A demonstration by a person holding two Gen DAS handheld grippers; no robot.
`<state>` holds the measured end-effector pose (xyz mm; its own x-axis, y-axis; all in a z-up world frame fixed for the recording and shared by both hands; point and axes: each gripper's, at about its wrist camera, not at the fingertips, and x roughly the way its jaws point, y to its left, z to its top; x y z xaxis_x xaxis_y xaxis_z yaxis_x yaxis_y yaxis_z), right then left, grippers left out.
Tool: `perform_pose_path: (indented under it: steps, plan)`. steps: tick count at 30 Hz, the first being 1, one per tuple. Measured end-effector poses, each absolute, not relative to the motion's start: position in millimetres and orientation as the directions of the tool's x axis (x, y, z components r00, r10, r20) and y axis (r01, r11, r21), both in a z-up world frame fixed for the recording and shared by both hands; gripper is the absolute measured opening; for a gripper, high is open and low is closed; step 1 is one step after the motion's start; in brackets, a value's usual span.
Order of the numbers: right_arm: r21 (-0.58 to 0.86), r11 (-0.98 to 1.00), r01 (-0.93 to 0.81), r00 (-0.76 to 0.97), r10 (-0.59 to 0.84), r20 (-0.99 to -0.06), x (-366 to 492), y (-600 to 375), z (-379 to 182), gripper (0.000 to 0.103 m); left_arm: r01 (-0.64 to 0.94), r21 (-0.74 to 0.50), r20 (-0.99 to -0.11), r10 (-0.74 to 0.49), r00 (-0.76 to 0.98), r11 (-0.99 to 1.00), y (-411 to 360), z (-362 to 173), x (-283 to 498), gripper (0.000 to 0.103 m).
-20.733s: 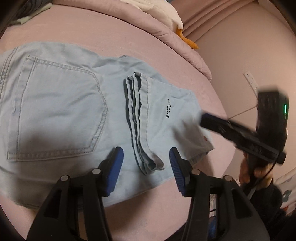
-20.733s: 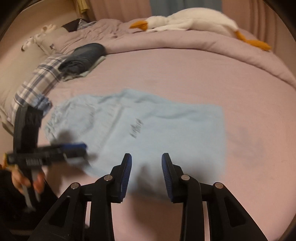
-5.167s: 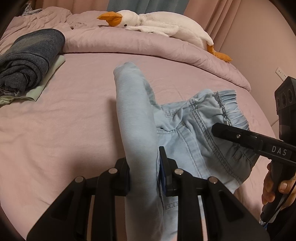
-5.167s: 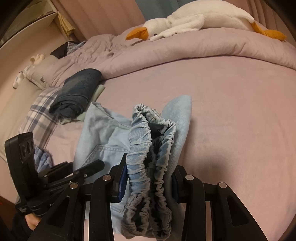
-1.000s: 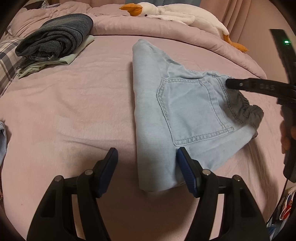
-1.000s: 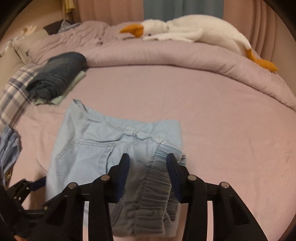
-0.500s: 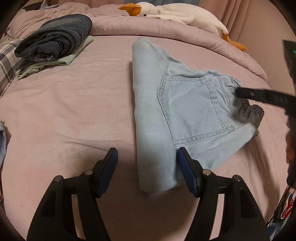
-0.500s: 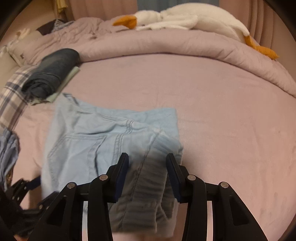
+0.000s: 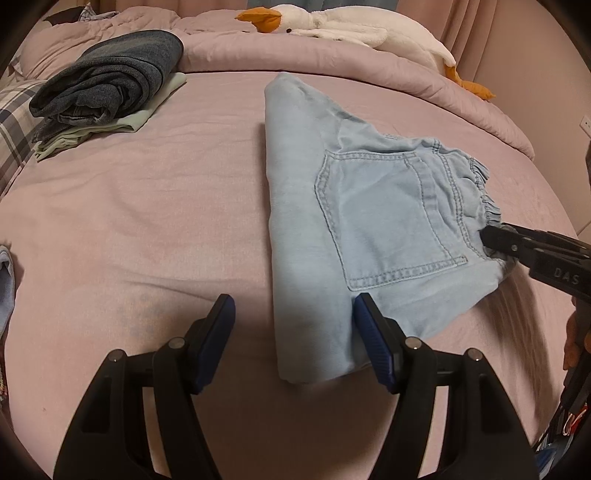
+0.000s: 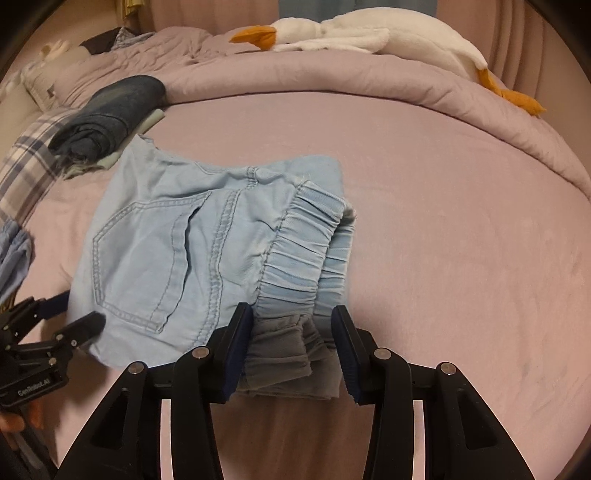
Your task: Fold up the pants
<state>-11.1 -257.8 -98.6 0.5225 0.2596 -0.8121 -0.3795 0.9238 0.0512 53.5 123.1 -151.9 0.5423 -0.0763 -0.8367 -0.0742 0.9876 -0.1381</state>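
Observation:
The light blue denim pants point(image 9: 354, 214) lie folded into a compact bundle on the pink bed, back pocket up, elastic waistband to the right. In the right wrist view the pants point(image 10: 192, 251) spread left of centre, and the gathered waistband point(image 10: 306, 266) lies between the open fingers. My left gripper point(image 9: 293, 332) is open, its fingers straddling the near folded edge. My right gripper point(image 10: 291, 339) is open around the waistband end; it also shows in the left wrist view point(image 9: 495, 236) at the waistband.
A stack of folded dark jeans on a pale green garment point(image 9: 107, 85) lies at the back left. A plush goose point(image 9: 332, 26) rests on the rolled duvet point(image 10: 332, 74) at the back. Plaid fabric point(image 10: 26, 162) lies at the left edge.
Both grippers stay open around the folded pants. My right gripper has moved lower and closer along the waistband. The pants bundle has settled flat.

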Motion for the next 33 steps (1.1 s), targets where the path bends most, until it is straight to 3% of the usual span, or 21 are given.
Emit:
perform_pose_path:
  steps: [7,9,11,20,26,33]
  plan:
    - [0.079,0.928,-0.364,0.532,0.276,-0.8,-23.4,-264.5,-97.6,0.046,-0.094,-0.134,-0.843,-0.064,0.535,0.987,121.0,-150.5,53.7,0.068]
    - [0.075,0.933,-0.353,0.528,0.264,-0.807,-18.4,-263.8,-101.8,0.056,-0.104,-0.14,-0.846,-0.064,0.529,0.985,121.5,-149.7,52.9,0.068]
    - [0.091,0.94,-0.329,0.517,0.26,-0.816,-14.8,-266.6,-106.1,0.06,-0.107,-0.14,-0.846,-0.063,0.529,0.984,121.2,-147.4,49.8,0.068]
    - [0.18,0.942,-0.282,0.496,0.304,-0.813,-21.6,-278.0,-100.4,0.06,-0.094,-0.131,-0.829,-0.057,0.556,0.987,115.0,-132.6,28.5,0.066]
    - [0.152,0.939,-0.307,0.506,0.297,-0.81,-47.2,-279.1,-95.5,0.06,-0.089,-0.128,-0.823,-0.056,0.565,0.988,110.0,-123.4,12.6,0.067]
    - [0.137,0.935,-0.327,0.525,0.301,-0.796,-74.3,-286.0,-81.5,0.06,-0.091,-0.141,-0.803,-0.06,0.594,0.986,102.9,-106.7,-2.3,0.08]
